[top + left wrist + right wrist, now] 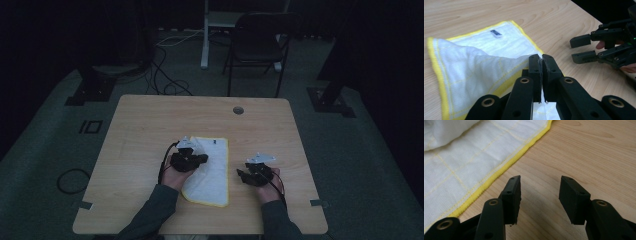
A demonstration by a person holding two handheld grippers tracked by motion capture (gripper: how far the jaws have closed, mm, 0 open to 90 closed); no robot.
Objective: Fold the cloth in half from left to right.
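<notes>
Tongs [541, 75] pinch white, yellow-edged cloth [474, 67].

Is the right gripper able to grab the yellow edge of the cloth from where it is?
Probably yes. The right gripper is open over bare table, and the cloth with its yellow edge lies just beside it with nothing between.

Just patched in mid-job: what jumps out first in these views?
The white cloth with the yellow hem lies on the wooden table towards the near edge, between the two hands. The left tongs are shut on a fold of it, lifting that part off the rest. The right tongs stand open over bare wood just beside the yellow hem, holding nothing.
</notes>
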